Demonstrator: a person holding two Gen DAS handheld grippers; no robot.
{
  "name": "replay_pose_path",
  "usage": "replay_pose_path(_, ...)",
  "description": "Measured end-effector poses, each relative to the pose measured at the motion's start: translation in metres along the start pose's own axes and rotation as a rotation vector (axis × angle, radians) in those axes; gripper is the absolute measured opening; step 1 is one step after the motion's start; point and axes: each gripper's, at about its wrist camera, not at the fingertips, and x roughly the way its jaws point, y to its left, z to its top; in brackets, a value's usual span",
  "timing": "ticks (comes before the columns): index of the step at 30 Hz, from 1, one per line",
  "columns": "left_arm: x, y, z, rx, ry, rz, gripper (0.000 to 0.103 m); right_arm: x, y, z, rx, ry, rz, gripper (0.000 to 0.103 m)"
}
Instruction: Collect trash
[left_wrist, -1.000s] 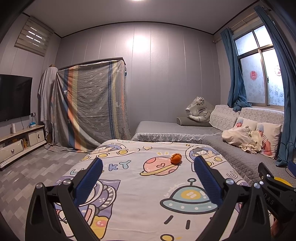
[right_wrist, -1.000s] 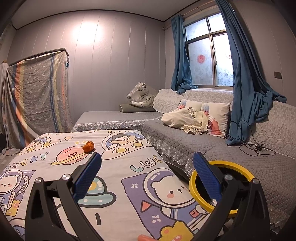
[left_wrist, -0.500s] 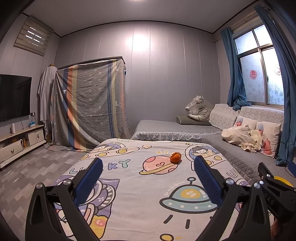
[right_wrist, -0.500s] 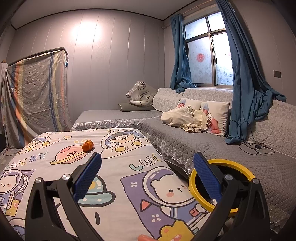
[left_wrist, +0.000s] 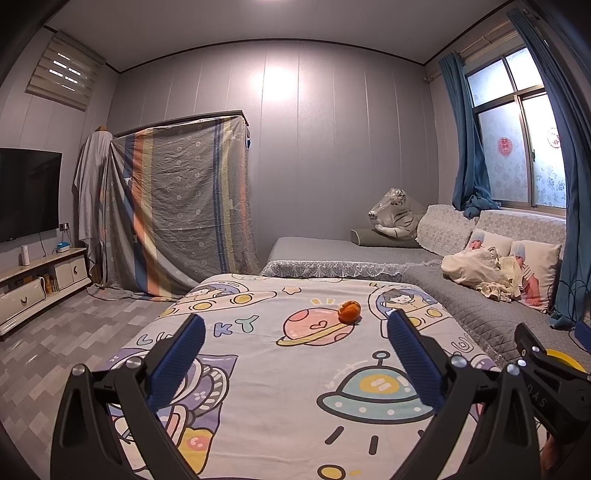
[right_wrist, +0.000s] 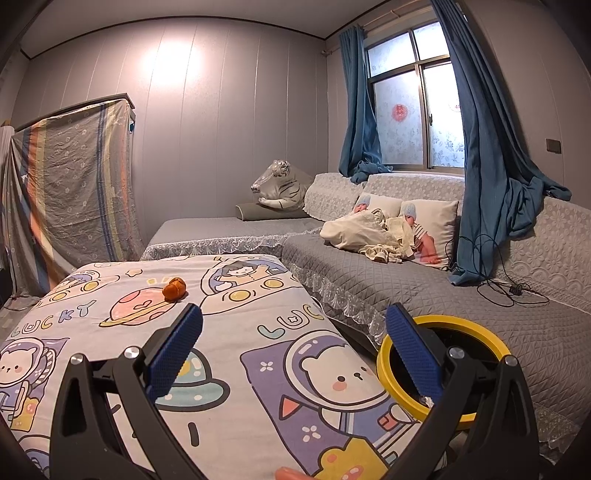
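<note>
Now I am holding both grippers, left gripper (left_wrist: 295, 345) and right gripper (right_wrist: 293, 338), with jaws spread and empty; the orange peel (left_wrist: 349, 312) is lying on the cartoon blanket (left_wrist: 295, 387), ahead of both, apparently nearer the left.

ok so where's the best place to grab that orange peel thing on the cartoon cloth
Take the orange peel across its rounded middle, coming from above and from the near side. It sits as a small curled lump, alone on the flat cartoon cloth, with nothing beside it to block either finger. Both the left hand-held gripper and the right hand-held gripper are open; its far side is hidden.
</note>
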Motion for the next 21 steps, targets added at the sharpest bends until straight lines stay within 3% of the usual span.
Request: replay_pose_path(21,-0.0007,-0.0023,-0.0048,0.001,0.011,-0.009,0.095,0.0012,0.0023,-0.0031,0.001,0.01,-0.001,0.095)
